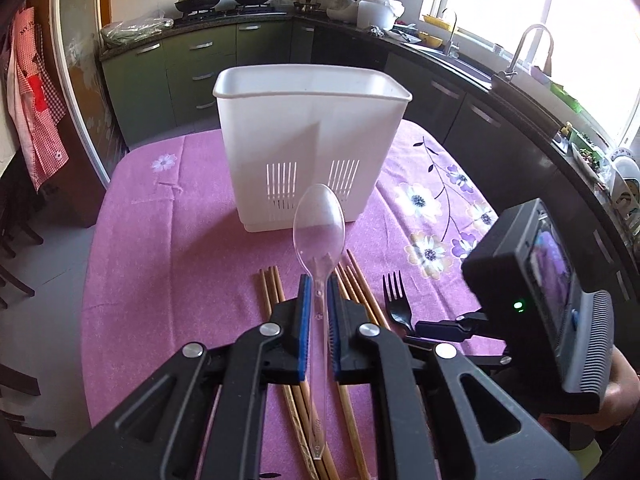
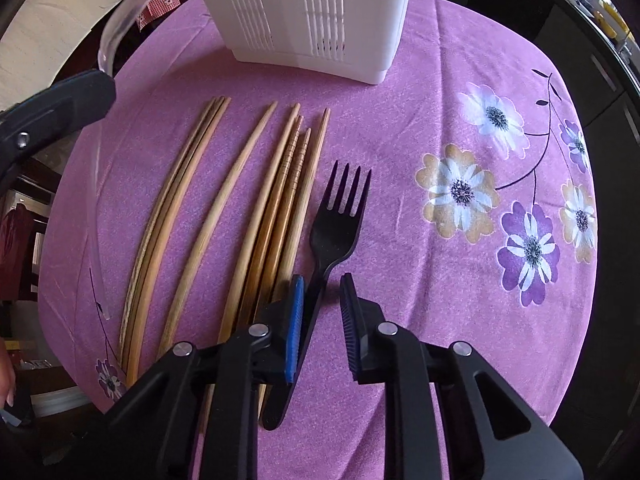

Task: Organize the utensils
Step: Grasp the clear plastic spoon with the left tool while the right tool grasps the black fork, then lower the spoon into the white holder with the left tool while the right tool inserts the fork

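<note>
My left gripper (image 1: 319, 285) is shut on a clear plastic spoon (image 1: 319, 224), held above the table with its bowl pointing toward the white utensil holder (image 1: 312, 140). My right gripper (image 2: 322, 294) is open, its fingers on either side of the handle of a black plastic fork (image 2: 336, 224) that lies on the purple tablecloth (image 2: 400, 140). Several wooden chopsticks (image 2: 240, 200) lie side by side left of the fork. The holder's base shows at the top of the right wrist view (image 2: 304, 12). The fork's tines also show in the left wrist view (image 1: 396, 296).
The round table has a purple floral cloth (image 1: 168, 240). The right gripper's body (image 1: 540, 280) stands close at the right of the left wrist view. Kitchen counters, a sink (image 1: 500, 72) and a stove surround the table.
</note>
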Motion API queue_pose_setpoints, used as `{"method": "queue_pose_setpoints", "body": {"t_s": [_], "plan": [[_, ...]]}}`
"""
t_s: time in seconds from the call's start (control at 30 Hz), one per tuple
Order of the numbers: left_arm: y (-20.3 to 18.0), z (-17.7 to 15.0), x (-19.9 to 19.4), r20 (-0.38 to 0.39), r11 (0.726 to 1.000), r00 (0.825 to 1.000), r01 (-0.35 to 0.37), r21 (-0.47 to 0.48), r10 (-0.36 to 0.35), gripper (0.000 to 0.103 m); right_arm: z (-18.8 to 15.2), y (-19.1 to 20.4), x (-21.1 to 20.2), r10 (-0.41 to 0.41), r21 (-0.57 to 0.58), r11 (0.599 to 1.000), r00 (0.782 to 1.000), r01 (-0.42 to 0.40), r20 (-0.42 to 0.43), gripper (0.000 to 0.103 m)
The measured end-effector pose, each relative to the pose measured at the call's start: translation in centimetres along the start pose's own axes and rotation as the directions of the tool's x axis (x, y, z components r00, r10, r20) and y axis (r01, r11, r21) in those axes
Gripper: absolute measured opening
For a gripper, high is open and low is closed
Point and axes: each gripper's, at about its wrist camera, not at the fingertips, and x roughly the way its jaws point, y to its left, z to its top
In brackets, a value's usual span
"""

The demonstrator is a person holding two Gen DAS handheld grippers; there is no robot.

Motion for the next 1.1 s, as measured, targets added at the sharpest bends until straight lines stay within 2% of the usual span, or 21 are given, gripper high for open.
{"method": "queue_pose_setpoints", "body": {"t_s": [0.1, 0.2, 0.27, 0.33, 0.47, 0.5, 0.67, 0.73, 0.8, 0.97, 1.1], "plan": [[0.2, 0.8, -1.4, 0.041, 1.0, 0.999, 0.018, -0.004, -0.018, 0.008, 0.1, 0.2, 0.2, -0.005, -0.008, 1.0, 1.0, 0.005, 0.021, 0.01], [0.5, 2.7, -3.3, 0.11, 0.999, 0.993, 0.032, -0.017, -0.03, 0.008, -0.4, -0.5, -0.2, 0.029, 0.007, 1.0, 0.998, -0.03, 0.057, 0.01], [0.6, 4.3, -4.9, 0.173, 0.999, 0.984, 0.037, -0.019, -0.033, 0.008, -1.0, -1.3, -1.0, 0.051, 0.019, 0.998, 0.994, -0.054, 0.101, 0.01], [0.6, 6.3, -6.6, 0.253, 1.0, 0.967, 0.024, -0.01, -0.02, 0.008, -1.6, -2.1, -1.9, 0.104, 0.032, 0.993, 0.984, -0.11, 0.147, 0.01], [0.9, 10.7, -8.8, 0.4, 0.999, 0.917, 0.024, -0.021, -0.014, 0.008, -3.4, -4.4, -3.7, 0.169, 0.051, 0.982, 0.961, -0.184, 0.217, 0.01], [1.1, 11.9, -9.1, 0.44, 0.999, 0.898, 0.023, -0.03, -0.008, 0.008, -3.7, -4.8, -4.2, 0.183, 0.051, 0.978, 0.954, -0.201, 0.237, 0.01], [1.7, 15.8, -7.9, 0.567, 0.997, 0.824, 0.021, -0.068, 0.021, 0.008, -4.5, -5.3, -6.5, 0.227, 0.048, 0.966, 0.923, -0.254, 0.31, 0.01], [1.8, 16.7, -6.8, 0.598, 0.997, 0.801, 0.016, -0.075, 0.032, 0.008, -3.6, -5.9, -6.6, 0.231, 0.045, 0.965, 0.916, -0.259, 0.329, 0.01], [1.8, 17.2, -5.7, 0.613, 0.997, 0.788, 0.0, -0.075, 0.046, 0.008, -3.3, -6.2, -7.0, 0.233, 0.047, 0.963, 0.909, -0.265, 0.346, 0.01], [1.6, 15.9, -2.7, 0.594, 0.997, 0.801, -0.045, -0.066, 0.076, 0.008, -3.0, -6.6, -8.2, 0.239, 0.038, 0.961, 0.892, -0.274, 0.385, 0.01], [2.0, 14.0, -1.1, 0.556, 0.997, 0.827, -0.061, -0.053, 0.08, 0.008, -2.0, -6.4, -10.8, 0.234, 0.014, 0.963, 0.865, -0.268, 0.445, 0.01]]}}
